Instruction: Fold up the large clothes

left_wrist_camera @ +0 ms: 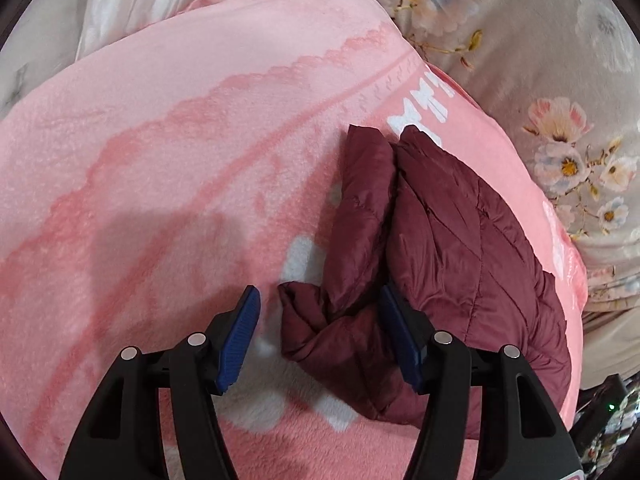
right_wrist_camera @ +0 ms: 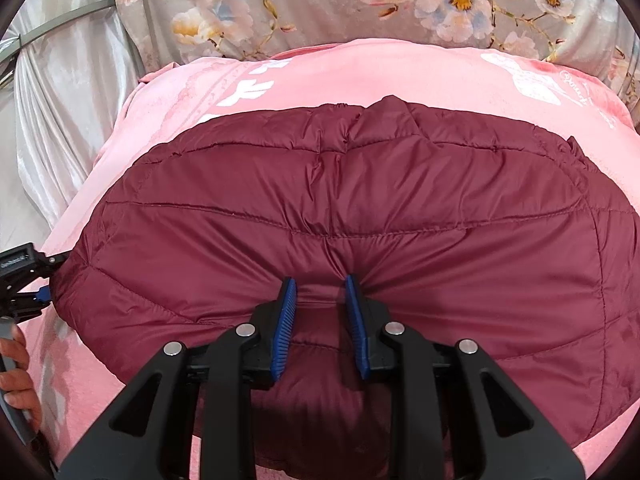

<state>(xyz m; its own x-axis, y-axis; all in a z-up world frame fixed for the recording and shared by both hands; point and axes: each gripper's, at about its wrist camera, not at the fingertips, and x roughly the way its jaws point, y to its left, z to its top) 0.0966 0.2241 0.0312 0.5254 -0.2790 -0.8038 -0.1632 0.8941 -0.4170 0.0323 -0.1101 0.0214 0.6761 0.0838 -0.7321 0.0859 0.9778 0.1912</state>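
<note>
A dark red quilted puffer jacket (right_wrist_camera: 360,208) lies bunched on a pink fleece blanket (right_wrist_camera: 360,76). In the left wrist view the jacket (left_wrist_camera: 460,240) lies at the right, with a sleeve and a crumpled end reaching between my fingers. My left gripper (left_wrist_camera: 318,304) is open, its jaws wide apart around that crumpled end, which they do not pinch. My right gripper (right_wrist_camera: 321,285) is partly closed over the jacket's near middle, pinching a fold of fabric between its blue pads (right_wrist_camera: 286,320). The left gripper also shows at the left edge of the right wrist view (right_wrist_camera: 24,284).
The blanket (left_wrist_camera: 160,160) covers a bed with a grey floral sheet (left_wrist_camera: 560,60) beyond it. White satin curtain fabric (right_wrist_camera: 60,120) hangs at the left. A hand (right_wrist_camera: 16,376) holds the left gripper's handle. Dark clutter (left_wrist_camera: 604,408) sits off the bed's right edge.
</note>
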